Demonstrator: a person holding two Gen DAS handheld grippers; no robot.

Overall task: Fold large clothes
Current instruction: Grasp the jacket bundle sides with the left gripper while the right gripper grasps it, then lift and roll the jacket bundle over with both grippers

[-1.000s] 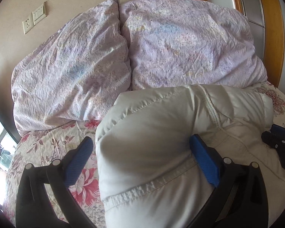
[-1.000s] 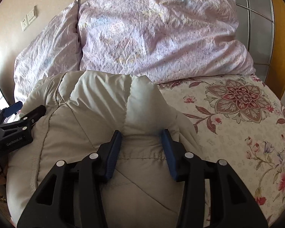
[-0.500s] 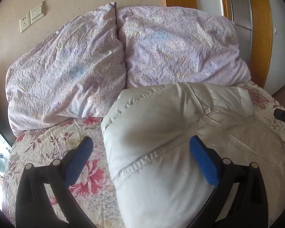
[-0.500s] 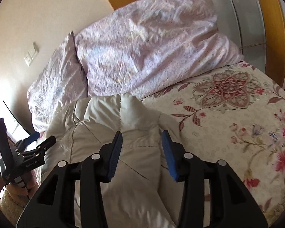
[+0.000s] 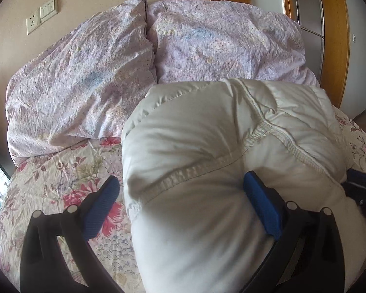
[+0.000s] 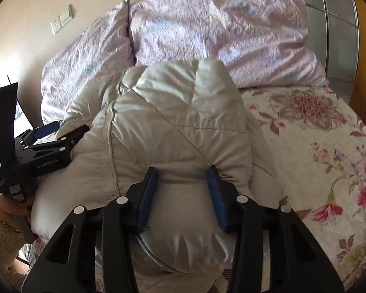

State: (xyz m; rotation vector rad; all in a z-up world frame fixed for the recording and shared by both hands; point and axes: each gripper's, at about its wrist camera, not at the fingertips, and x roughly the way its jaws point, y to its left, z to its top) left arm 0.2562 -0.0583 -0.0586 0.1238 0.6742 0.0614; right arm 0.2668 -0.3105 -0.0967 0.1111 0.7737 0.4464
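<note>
A puffy off-white down jacket lies bunched on the flowered bedspread. My left gripper stands wide open; the jacket's left edge bulges between its blue pads, the right pad pressed into the fabric, the left pad over the bedspread. My right gripper is shut on a thick bunch of the jacket, with both blue pads squeezing the fabric. The left gripper also shows in the right wrist view at the jacket's left side.
Two lilac pillows lean against the wall at the bed's head. A wooden wardrobe frame stands at the right. Bare bedspread lies right of the jacket. A wall socket and switch are upper left.
The jacket has bunched up closer to both cameras. The right gripper has lowered toward the bed, still clamped on the fabric. The left gripper stays wide open around the jacket's edge.
</note>
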